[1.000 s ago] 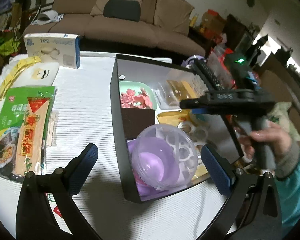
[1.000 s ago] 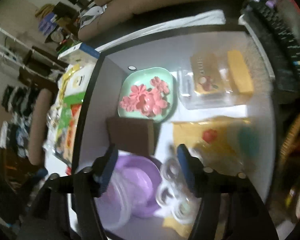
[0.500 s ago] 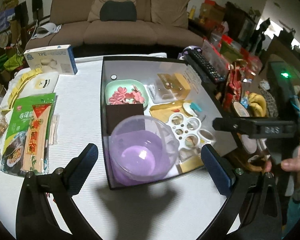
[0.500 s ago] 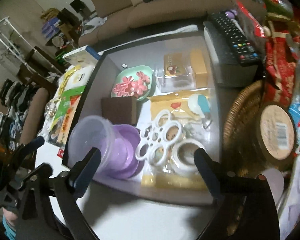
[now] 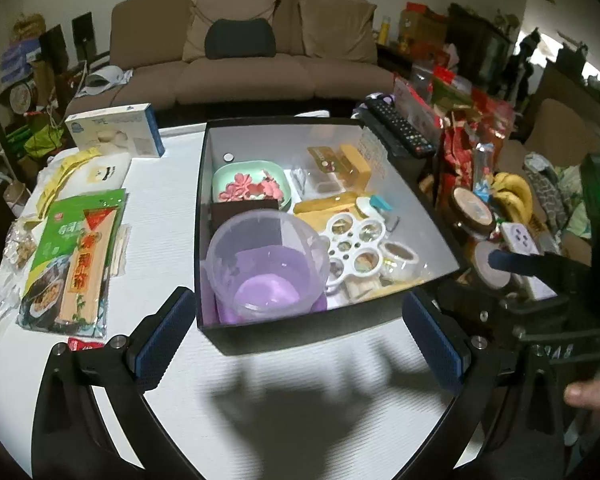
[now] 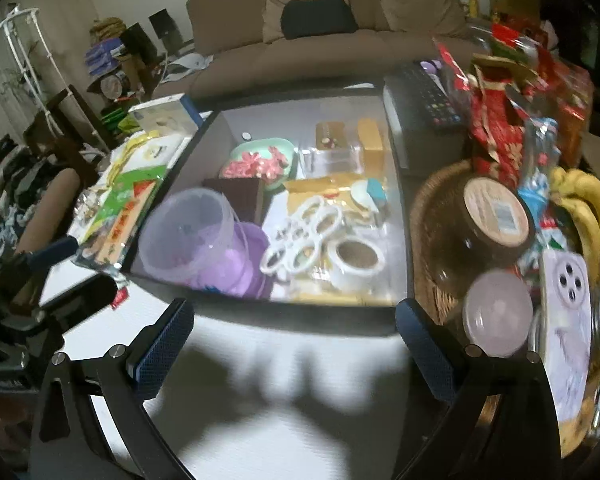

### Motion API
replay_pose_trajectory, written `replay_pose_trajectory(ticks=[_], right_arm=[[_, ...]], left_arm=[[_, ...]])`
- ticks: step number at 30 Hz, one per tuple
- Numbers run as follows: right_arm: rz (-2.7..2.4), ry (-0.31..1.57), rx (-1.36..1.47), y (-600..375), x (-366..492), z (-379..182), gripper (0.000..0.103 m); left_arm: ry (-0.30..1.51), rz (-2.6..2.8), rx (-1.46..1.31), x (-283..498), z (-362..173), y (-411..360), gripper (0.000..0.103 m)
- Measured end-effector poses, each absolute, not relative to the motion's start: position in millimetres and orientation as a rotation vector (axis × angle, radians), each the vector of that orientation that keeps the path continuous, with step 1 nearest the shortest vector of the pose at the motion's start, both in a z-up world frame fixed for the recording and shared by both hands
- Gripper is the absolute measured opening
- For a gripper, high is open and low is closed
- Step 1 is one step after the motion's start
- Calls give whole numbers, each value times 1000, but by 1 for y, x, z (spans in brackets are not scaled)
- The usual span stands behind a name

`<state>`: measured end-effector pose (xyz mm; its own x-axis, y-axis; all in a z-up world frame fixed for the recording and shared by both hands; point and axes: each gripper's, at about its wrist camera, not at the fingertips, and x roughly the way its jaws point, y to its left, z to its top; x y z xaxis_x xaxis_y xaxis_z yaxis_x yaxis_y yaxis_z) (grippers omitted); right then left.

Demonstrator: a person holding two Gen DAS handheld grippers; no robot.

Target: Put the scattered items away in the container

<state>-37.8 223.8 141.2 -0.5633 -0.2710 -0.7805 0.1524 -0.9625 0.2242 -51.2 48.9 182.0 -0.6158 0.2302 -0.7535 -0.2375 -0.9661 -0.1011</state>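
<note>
Inside black container [image 5: 324,332], clear cup [image 5: 266,260] mouth-up, slightly tilted.

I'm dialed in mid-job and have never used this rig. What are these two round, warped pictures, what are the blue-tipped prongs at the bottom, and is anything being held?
There is no robot arm: a person holds a two-finger gripper in each hand, and each carries a fisheye camera looking forward along its fingers. One picture is from the left gripper, the other from the right gripper; the blue-padded prongs are their fingers. Both are wide open and hold nothing, hovering over a white table. Ahead sits the black box, holding a clear tub, a green dish, a white ring tray and a tape roll. Left of the box lie a noodle packet and a white carton. Right of it stands a wicker basket with bananas.
</note>
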Motion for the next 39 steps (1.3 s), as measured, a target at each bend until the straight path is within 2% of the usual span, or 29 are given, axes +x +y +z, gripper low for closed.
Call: replay_pose_trajectory(ticks=[6,19,27,39], right_arm=[[-2665,-183,1337,219,-8,101,103],[-2754,-156,1431,200,17,22,103],[-2768,-67,1443,189,18,2,103],[-2764,-69,1408,187,21,-9,103]], left_arm=[[72,2668,-1252,-28,134,49,103],[30,2680,-1343,0,45,37,103],[32,2724,-1385,-1,21,30,103],[27,2736,-1437,-2,0,23,103]])
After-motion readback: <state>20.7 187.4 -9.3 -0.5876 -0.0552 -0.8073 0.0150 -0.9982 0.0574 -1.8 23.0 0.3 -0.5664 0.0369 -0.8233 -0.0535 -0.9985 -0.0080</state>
